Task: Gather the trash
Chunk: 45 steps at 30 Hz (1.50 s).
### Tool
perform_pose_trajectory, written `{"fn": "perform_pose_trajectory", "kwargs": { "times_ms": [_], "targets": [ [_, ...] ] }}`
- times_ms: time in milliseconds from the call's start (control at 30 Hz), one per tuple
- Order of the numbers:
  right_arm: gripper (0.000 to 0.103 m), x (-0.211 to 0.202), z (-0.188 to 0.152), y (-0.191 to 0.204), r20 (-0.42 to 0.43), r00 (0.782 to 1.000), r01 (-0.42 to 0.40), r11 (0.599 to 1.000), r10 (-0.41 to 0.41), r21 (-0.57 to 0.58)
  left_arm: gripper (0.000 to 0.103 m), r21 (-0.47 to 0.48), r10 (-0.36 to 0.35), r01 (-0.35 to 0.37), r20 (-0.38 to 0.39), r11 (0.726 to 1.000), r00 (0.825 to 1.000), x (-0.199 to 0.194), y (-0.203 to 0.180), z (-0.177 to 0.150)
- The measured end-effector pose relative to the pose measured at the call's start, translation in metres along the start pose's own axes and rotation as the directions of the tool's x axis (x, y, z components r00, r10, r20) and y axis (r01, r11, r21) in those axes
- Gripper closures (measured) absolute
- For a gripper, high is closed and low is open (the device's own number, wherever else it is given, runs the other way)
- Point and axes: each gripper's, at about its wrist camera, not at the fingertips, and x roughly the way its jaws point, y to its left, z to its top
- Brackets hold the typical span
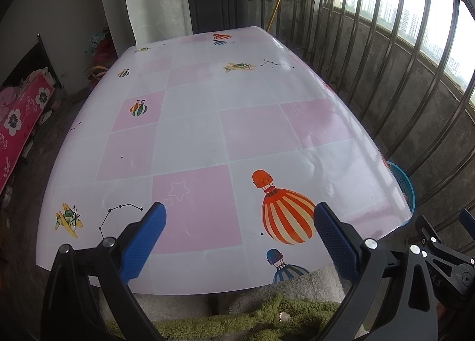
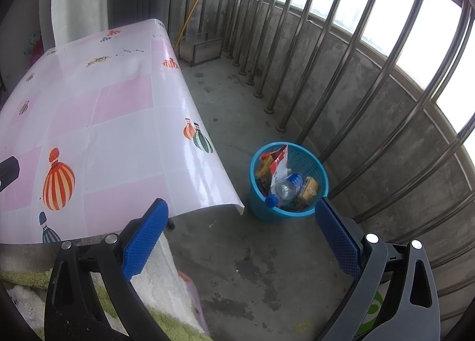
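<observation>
1. Balcony setting: a low concrete wall topped by steel railing bars (image 2: 341,53) runs beyond and to the right of both grippers, with a bare concrete floor (image 2: 243,266) below.
2. Ahead of the left gripper (image 1: 240,234) lies a table (image 1: 190,139) under a glossy pink-and-white checked cloth printed with hot-air balloons; nothing sits on the cloth.
3. Its 2 blue fingers (image 1: 145,240) stand wide apart and hold nothing, hovering over the table's near edge.
4. The right gripper (image 2: 242,231) hangs over the floor just right of the table, its 2 blue fingers (image 2: 338,240) also spread and empty.
5. Just past the right finger's tip stands a blue mesh bin (image 2: 267,210), close to the table's corner.
6. Inside it are a clear plastic bottle (image 2: 285,189) with a blue cap, a red-and-white snack wrapper (image 2: 277,160) and a yellow packet (image 2: 308,189).
</observation>
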Motion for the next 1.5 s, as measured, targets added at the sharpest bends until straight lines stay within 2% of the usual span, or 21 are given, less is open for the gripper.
{"fn": "perform_pose_trajectory", "kwargs": {
  "times_ms": [1500],
  "targets": [
    [0.008, -0.0047, 0.0054, 0.0066, 0.01, 1.0, 0.007, 1.0, -0.008, 0.007, 0.006, -0.033, 0.002, -0.002, 0.002, 0.999, 1.0, -0.0053, 0.0051, 0.0024]
  ]
}}
